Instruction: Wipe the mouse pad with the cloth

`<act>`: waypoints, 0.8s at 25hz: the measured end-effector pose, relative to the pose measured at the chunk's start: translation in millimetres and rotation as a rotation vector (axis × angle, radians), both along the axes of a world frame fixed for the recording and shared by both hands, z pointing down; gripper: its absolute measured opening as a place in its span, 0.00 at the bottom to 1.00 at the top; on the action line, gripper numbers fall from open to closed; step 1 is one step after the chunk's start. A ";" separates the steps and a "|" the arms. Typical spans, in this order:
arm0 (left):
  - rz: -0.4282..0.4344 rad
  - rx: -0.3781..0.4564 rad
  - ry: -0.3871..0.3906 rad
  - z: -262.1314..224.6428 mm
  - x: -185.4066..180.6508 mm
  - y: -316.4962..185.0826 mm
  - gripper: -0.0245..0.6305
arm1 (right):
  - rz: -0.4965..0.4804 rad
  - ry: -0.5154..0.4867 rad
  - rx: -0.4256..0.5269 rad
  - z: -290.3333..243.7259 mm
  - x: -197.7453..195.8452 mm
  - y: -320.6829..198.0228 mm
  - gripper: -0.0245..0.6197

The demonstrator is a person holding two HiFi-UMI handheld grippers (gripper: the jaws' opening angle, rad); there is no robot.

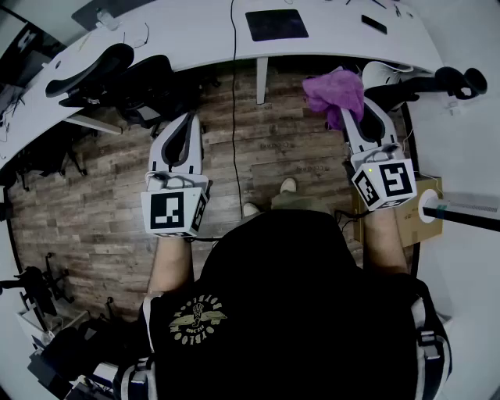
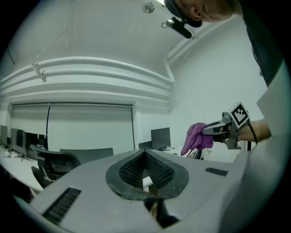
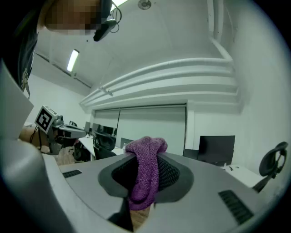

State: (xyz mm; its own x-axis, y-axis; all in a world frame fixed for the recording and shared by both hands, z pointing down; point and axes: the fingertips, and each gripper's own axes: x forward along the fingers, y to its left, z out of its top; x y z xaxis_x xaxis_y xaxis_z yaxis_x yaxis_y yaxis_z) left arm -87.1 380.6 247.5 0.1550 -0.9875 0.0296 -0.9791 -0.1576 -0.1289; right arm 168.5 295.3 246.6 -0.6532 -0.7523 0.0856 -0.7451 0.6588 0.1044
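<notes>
A black mouse pad lies on the curved white desk at the top of the head view. A purple cloth hangs bunched from my right gripper, which is shut on it and held over the wooden floor, short of the desk edge. In the right gripper view the cloth drapes over and between the jaws. My left gripper is held level at the left, shut with nothing in it. From the left gripper view I see the cloth dangling off the right gripper.
Black office chairs stand under the desk at the left, and another chair at the right. A dark cable drops from the desk to the floor. A cardboard box sits by my right arm. A small dark object lies right of the pad.
</notes>
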 end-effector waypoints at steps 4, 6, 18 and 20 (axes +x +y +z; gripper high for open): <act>-0.006 -0.013 -0.002 7.1 -8.7 5.8 0.04 | 0.016 -0.015 -0.024 5.7 -3.3 3.2 0.18; -0.011 -0.014 0.000 10.1 -14.4 3.9 0.04 | 0.024 -0.028 -0.029 9.5 -3.4 0.8 0.18; -0.088 -0.048 0.008 28.7 -50.8 -57.4 0.04 | 0.006 -0.024 -0.052 27.8 -9.3 -67.2 0.18; -0.088 -0.057 0.002 28.8 -50.6 -74.9 0.04 | 0.011 -0.026 -0.062 30.5 -6.9 -85.9 0.18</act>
State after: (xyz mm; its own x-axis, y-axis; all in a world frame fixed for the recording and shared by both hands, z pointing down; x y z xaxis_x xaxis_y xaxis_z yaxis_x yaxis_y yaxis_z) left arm -137.7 305.7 276.3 0.0675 -0.9940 0.0860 -0.9897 -0.0776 -0.1200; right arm 161.6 209.4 277.1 -0.6475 -0.7533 0.1155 -0.7542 0.6551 0.0443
